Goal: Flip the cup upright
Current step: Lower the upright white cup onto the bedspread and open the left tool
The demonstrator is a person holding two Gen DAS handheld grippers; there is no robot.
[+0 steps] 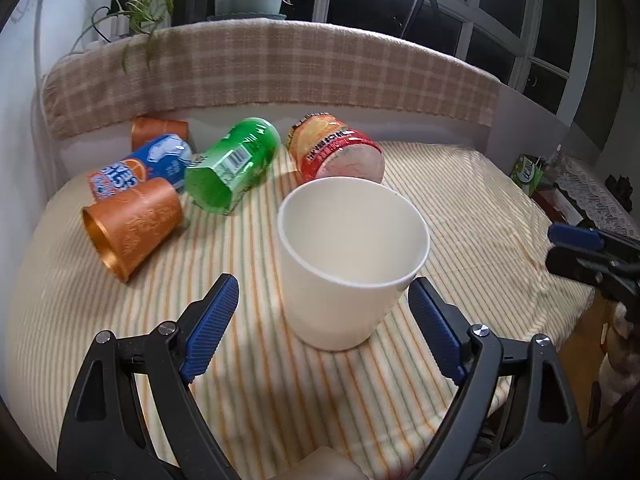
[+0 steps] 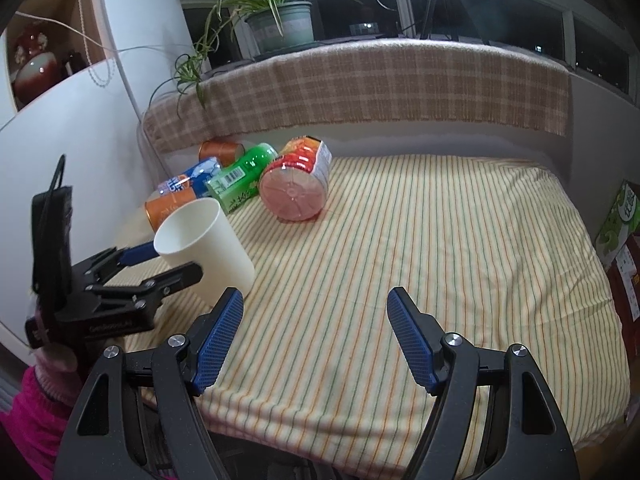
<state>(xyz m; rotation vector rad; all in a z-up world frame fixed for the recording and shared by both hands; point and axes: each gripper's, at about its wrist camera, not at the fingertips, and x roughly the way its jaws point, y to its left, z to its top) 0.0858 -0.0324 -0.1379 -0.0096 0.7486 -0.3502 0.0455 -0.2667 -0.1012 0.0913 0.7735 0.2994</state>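
- Left wrist view: white cup [image 1: 352,256] upright, mouth up, between the spread left tool [image 1: 323,300] fingers, contact unclear.
- Right wrist view only: right tool [image 2: 315,312] wide, holding nothing, over the striped surface [image 2: 440,260].

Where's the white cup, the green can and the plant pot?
white cup [image 1: 340,280], left wrist view, outer side wall.
green can [image 1: 236,164], left wrist view, label side.
plant pot [image 2: 286,26], right wrist view, front wall.

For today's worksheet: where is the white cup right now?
The white cup stands upright on the striped cloth, between the open left claw's fingers, near the green can.
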